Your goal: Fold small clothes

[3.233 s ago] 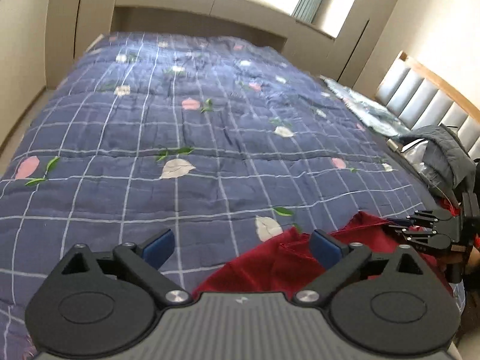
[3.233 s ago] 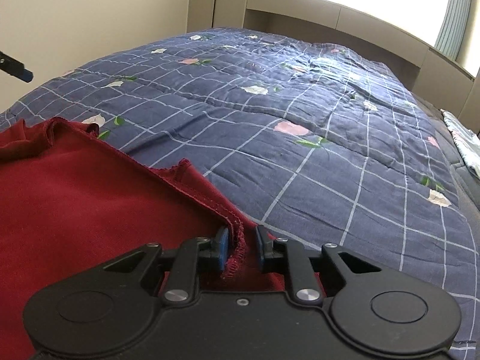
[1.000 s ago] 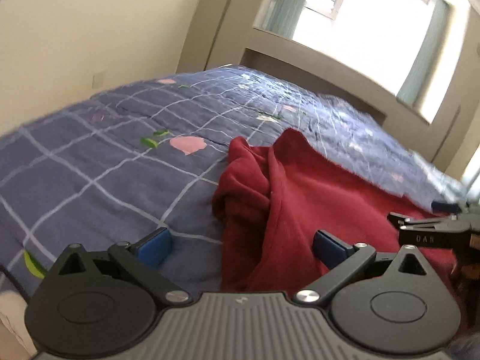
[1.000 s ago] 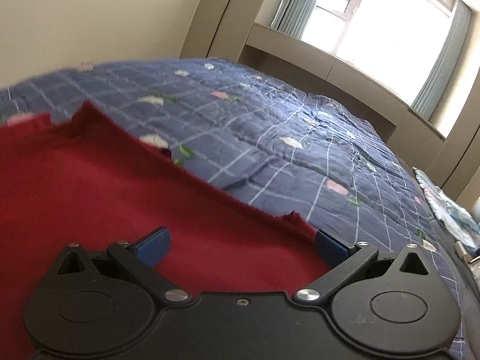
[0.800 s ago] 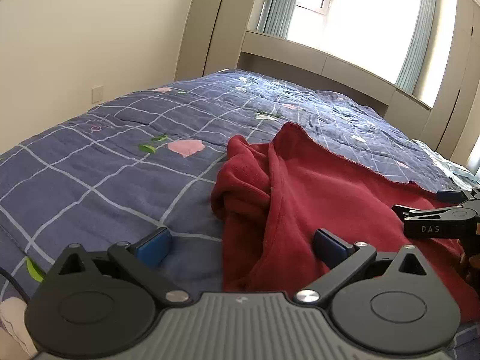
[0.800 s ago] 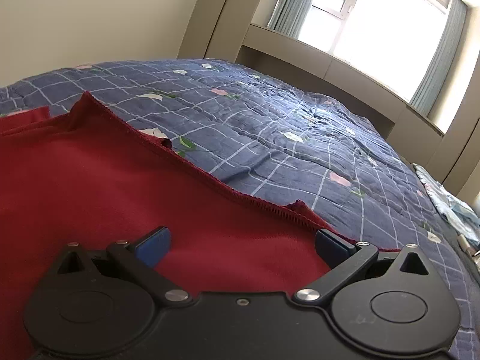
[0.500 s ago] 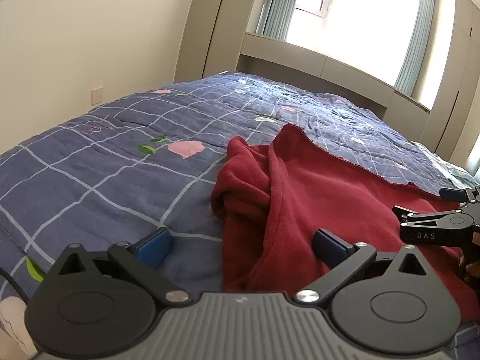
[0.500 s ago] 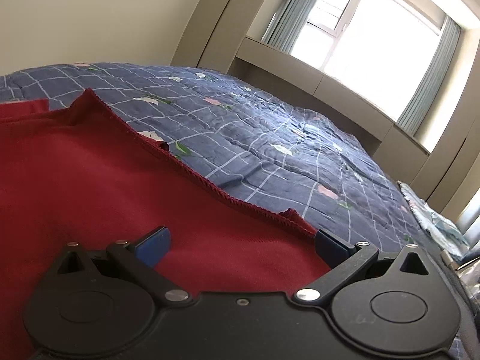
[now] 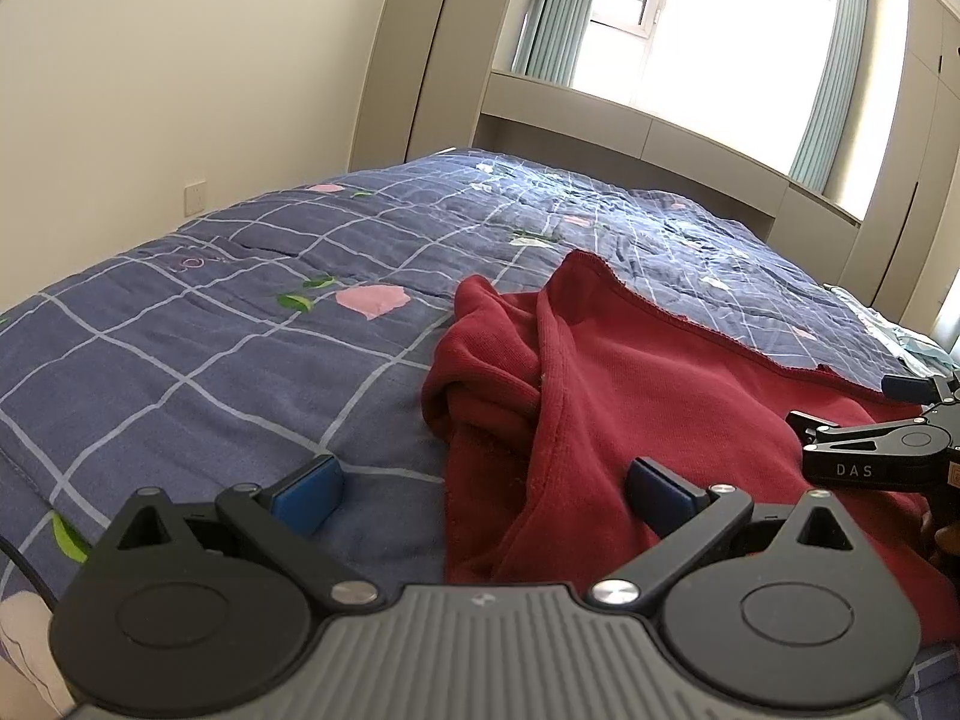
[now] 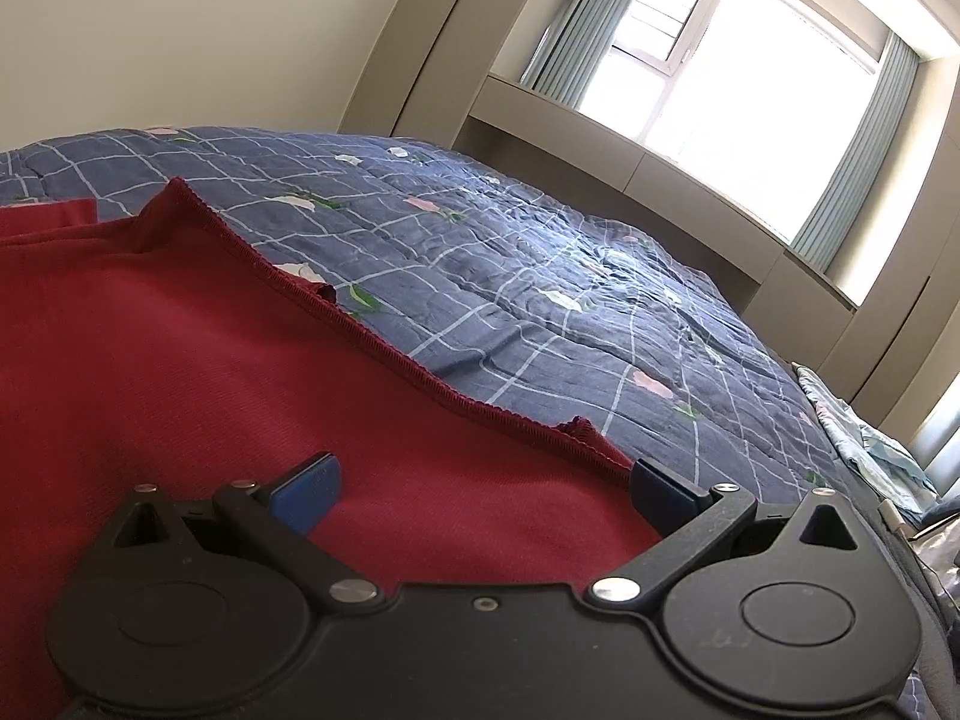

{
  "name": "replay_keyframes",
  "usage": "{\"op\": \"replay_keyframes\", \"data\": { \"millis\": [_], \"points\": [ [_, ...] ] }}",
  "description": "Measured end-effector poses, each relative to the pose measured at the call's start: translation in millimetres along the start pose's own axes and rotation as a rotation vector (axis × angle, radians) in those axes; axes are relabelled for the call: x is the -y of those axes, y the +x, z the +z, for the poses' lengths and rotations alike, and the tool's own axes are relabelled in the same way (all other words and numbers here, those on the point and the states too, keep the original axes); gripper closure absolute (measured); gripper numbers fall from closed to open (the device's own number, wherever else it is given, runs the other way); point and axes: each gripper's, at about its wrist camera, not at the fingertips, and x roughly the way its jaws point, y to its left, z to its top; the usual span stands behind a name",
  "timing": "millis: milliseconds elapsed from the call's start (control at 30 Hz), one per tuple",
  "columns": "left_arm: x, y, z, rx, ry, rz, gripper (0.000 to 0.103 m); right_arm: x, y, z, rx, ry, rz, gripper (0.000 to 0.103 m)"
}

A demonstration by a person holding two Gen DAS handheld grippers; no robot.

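A dark red knit garment (image 9: 648, 396) lies on the blue checked quilt (image 9: 198, 324), flat on its right part and bunched into folds at its left end. My left gripper (image 9: 480, 483) hovers open over that bunched left edge, with nothing between its blue pads. In the right wrist view the same red garment (image 10: 198, 372) fills the lower left, its ribbed hem running diagonally. My right gripper (image 10: 483, 483) stands open just above the cloth near the hem's right corner; it also shows at the right edge of the left wrist view as the right gripper (image 9: 882, 420).
The quilt (image 10: 540, 276) covers a wide bed reaching to a window ledge (image 9: 630, 120). A cream wall (image 9: 180, 60) runs along the left. Pale blue crumpled fabric (image 10: 870, 438) lies at the bed's far right edge.
About three seconds ago the right gripper was shut on the red hem; it has since opened and let go. In the last second both views have tilted up slightly; the garment lies still.
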Motion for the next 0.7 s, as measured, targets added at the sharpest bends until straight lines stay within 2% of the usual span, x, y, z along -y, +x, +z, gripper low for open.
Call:
{"op": "replay_keyframes", "data": {
  "millis": [367, 700],
  "points": [
    [-1, 0, 1, 0.002, 0.002, 0.002, 0.000, -9, -9, -1, 0.009, -0.041, -0.040, 0.001],
    [-3, -2, 1, 0.006, 0.003, -0.003, 0.000, -7, -37, -11, 0.028, 0.016, -0.016, 0.001]
  ]
}}
